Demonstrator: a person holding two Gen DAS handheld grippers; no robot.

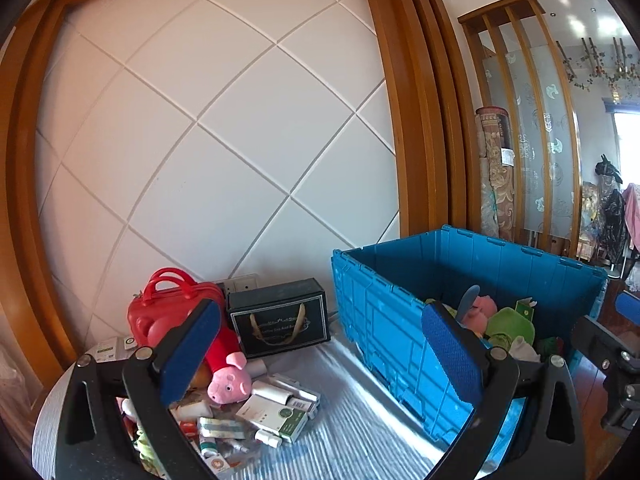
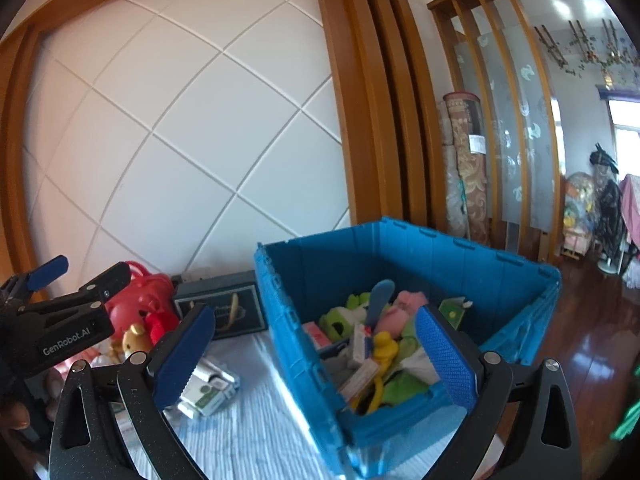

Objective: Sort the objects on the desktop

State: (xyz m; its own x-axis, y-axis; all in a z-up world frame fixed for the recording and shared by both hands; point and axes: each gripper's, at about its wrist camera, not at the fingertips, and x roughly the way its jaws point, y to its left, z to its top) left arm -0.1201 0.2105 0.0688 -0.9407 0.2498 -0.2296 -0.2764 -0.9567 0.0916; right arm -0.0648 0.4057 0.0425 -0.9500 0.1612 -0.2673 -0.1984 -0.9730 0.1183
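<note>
A blue plastic crate [image 1: 384,320] [image 2: 304,364] stands on the table at the right and holds several toys and boxes, among them a green plush [image 2: 340,318] and a yellow toy [image 2: 385,346]. A pink pig plush in red [image 1: 228,376] lies at the left among small boxes and tubes [image 1: 280,412]. My left gripper [image 1: 324,356] is open and empty, above the table between the pig and the crate; it also shows in the right wrist view [image 2: 76,276]. My right gripper [image 2: 316,360] is open and empty over the crate's near left corner.
A red toy suitcase [image 1: 168,308] and a dark gift box with rope handle [image 1: 280,320] stand against the white panelled wall. White-green boxes [image 2: 208,392] lie left of the crate. Wooden floor [image 2: 580,340] lies beyond the table at the right.
</note>
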